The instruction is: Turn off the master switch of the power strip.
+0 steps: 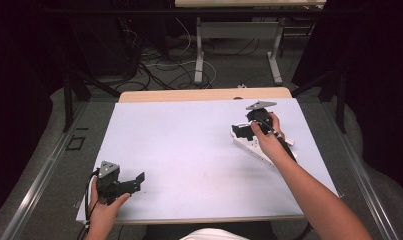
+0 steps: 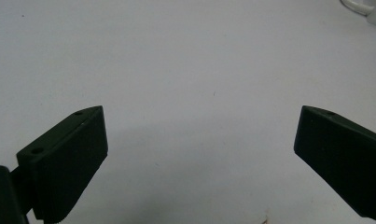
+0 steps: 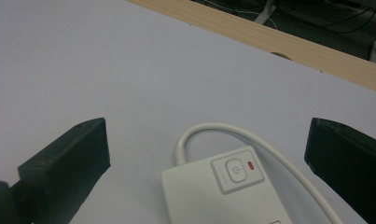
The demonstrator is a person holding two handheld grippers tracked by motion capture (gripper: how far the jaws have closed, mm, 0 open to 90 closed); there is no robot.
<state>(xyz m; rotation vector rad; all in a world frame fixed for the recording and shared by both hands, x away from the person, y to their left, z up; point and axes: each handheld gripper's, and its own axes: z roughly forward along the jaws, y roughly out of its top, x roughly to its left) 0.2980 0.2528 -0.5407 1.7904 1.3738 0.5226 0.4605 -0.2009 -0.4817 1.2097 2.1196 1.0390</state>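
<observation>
Covering the table (image 1: 204,95): white sheet (image 1: 189,150) | dark cable-strewn floor (image 1: 164,70) behind

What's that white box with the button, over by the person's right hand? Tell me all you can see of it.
It looks like a white plastic power strip, flat and long, lying on the pale table cover at the right side of the table. Near its end sits a square power button with a small red mark beside it. A white cable leaves that end and loops back along its side. The right tool stands over it with jaws open on either side, not touching it.
</observation>
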